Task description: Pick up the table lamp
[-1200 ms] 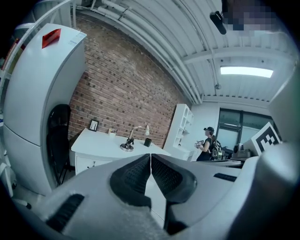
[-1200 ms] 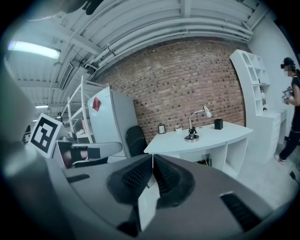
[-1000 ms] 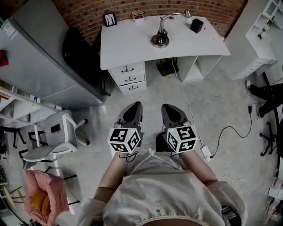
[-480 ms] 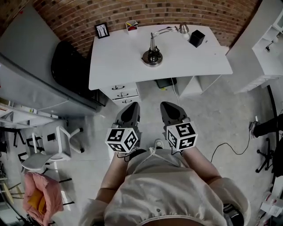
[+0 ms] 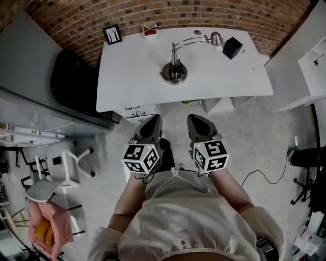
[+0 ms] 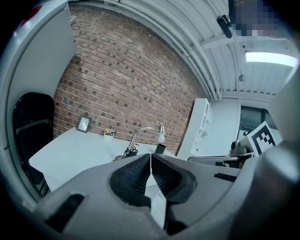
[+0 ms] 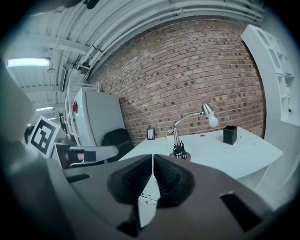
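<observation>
The left gripper [image 6: 150, 163] has its jaws pressed together with nothing between them, and the right gripper [image 7: 153, 161] is closed on nothing in the same way. The two are held side by side over the floor [image 5: 239, 137], both pointing toward the table lamp [image 5: 174, 70] and well apart from it, short of the near edge of the white tabletop [image 5: 127, 76] that carries it. Behind the jaws each gripper bears its marker cube, the left one [image 5: 142, 158] and the right one [image 5: 210, 155], and behind those come the person's forearms and a pale top [image 5: 188, 219]. The table lamp stands upright on its round base near the middle of the tabletop, untouched, with its thin curved arm reaching toward the right and ending in a small shade [image 5: 216, 38]. Just beside that shade, to the right of the lamp, sits a black box [image 5: 232, 48]. Behind the lamp and to its left, near the brick wall [image 5: 168, 12], stand a small cup holding pens [image 5: 149, 29] and, farther left, a small picture frame [image 5: 112, 34]. Below the lamp's near left, under the tabletop, white drawers [image 5: 140, 110] show. Left of the lamp, off the tabletop's end, is a black chair [image 5: 71, 76], with a grey cabinet [image 5: 25, 66] beyond it. Far to the lamp's near left stand a white chair [image 5: 56, 176] and a pink bag [image 5: 46, 229]. To the lamp's near right a cable [image 5: 265, 171] trails over the floor.
</observation>
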Action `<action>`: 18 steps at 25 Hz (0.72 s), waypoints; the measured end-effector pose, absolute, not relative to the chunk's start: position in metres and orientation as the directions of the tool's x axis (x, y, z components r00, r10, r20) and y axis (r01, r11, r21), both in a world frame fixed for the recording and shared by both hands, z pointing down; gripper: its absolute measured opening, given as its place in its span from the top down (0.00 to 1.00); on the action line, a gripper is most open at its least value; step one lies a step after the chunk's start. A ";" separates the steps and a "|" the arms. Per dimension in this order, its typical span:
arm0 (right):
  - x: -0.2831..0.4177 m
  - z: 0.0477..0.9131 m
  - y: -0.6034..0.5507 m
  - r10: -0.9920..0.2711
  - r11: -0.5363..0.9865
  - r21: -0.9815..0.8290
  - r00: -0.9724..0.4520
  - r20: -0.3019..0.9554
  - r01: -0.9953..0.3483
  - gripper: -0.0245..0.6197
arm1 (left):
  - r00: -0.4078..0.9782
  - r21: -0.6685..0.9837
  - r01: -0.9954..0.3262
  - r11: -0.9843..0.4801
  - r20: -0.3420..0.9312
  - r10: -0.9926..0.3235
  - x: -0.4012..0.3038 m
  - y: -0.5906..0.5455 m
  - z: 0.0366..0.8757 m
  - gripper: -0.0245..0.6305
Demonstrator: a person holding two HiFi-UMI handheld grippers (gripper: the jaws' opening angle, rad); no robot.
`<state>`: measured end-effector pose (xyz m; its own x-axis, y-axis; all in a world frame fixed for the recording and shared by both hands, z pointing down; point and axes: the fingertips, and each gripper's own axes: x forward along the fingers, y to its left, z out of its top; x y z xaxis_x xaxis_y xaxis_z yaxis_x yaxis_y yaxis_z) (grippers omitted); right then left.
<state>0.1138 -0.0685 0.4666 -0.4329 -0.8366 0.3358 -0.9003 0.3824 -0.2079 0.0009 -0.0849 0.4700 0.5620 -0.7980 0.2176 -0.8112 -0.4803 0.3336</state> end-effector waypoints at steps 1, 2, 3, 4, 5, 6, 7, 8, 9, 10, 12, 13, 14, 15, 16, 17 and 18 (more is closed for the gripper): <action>0.113 0.468 -0.078 -0.839 0.378 -0.205 -0.427 0.337 -0.903 0.92 | 0.568 0.336 -0.807 -0.485 0.216 -0.795 0.001 -0.096 0.472 0.93; 0.113 0.469 -0.088 -0.842 0.372 -0.201 -0.420 0.338 -0.906 0.92 | 0.575 0.339 -0.801 -0.493 0.213 -0.790 0.002 -0.108 0.472 0.93; 0.112 0.469 -0.099 -0.846 0.364 -0.197 -0.411 0.339 -0.911 0.92 | 0.585 0.342 -0.794 -0.502 0.208 -0.784 0.004 -0.122 0.472 0.93; 0.112 0.468 -0.110 -0.851 0.354 -0.193 -0.401 0.340 -0.915 0.92 | 0.595 0.345 -0.786 -0.513 0.201 -0.778 0.005 -0.135 0.470 0.93; 0.112 0.467 -0.121 -0.856 0.345 -0.188 -0.391 0.339 -0.919 0.92 | 0.606 0.348 -0.777 -0.524 0.191 -0.772 0.007 -0.150 0.468 0.93; 0.112 0.466 -0.133 -0.860 0.337 -0.183 -0.382 0.339 -0.923 0.92 | 0.617 0.349 -0.768 -0.537 0.181 -0.766 0.009 -0.165 0.465 0.93; 0.112 0.465 -0.145 -0.864 0.330 -0.178 -0.373 0.339 -0.927 0.92 | 0.628 0.349 -0.760 -0.549 0.174 -0.759 0.011 -0.179 0.463 0.93; 0.112 0.465 -0.158 -0.867 0.322 -0.173 -0.363 0.341 -0.931 0.92 | 0.638 0.347 -0.752 -0.560 0.170 -0.751 0.012 -0.193 0.461 0.93; 0.112 0.464 -0.171 -0.871 0.312 -0.169 -0.353 0.342 -0.935 0.92 | 0.647 0.346 -0.745 -0.570 0.169 -0.744 0.013 -0.207 0.460 0.93; 0.112 0.463 -0.184 -0.875 0.302 -0.166 -0.342 0.343 -0.939 0.92 | 0.655 0.346 -0.739 -0.578 0.168 -0.737 0.012 -0.221 0.459 0.93; 0.109 0.459 -0.212 -0.881 0.287 -0.160 -0.326 0.342 -0.944 0.92 | 0.665 0.345 -0.730 -0.590 0.163 -0.728 0.008 -0.249 0.454 0.93; 0.107 0.457 -0.225 -0.885 0.282 -0.155 -0.320 0.340 -0.947 0.92 | 0.669 0.344 -0.727 -0.594 0.160 -0.726 0.005 -0.262 0.452 0.93; 0.104 0.456 -0.237 -0.888 0.277 -0.152 -0.313 0.337 -0.949 0.92 | 0.673 0.342 -0.724 -0.599 0.159 -0.722 0.002 -0.276 0.451 0.93; 0.102 0.455 -0.249 -0.892 0.269 -0.150 -0.305 0.335 -0.951 0.92 | 0.677 0.340 -0.721 -0.604 0.160 -0.718 -0.001 -0.288 0.451 0.93; 0.100 0.456 -0.261 -0.894 0.259 -0.150 -0.296 0.336 -0.954 0.92 | 0.681 0.340 -0.718 -0.607 0.163 -0.714 -0.004 -0.300 0.452 0.93; 0.099 0.459 -0.271 -0.895 0.249 -0.152 -0.287 0.340 -0.956 0.92 | 0.684 0.341 -0.716 -0.609 0.167 -0.710 -0.007 -0.311 0.454 0.93; 0.097 0.462 -0.281 -0.895 0.240 -0.153 -0.279 0.347 -0.959 0.92 | 0.686 0.345 -0.715 -0.609 0.172 -0.707 -0.011 -0.321 0.456 0.93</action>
<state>0.0968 -0.2811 0.4617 -0.2795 -0.8952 0.3472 -0.9587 0.2399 -0.1530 -0.0108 -0.3207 0.4563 0.6856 -0.7073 0.1722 -0.7146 -0.6087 0.3446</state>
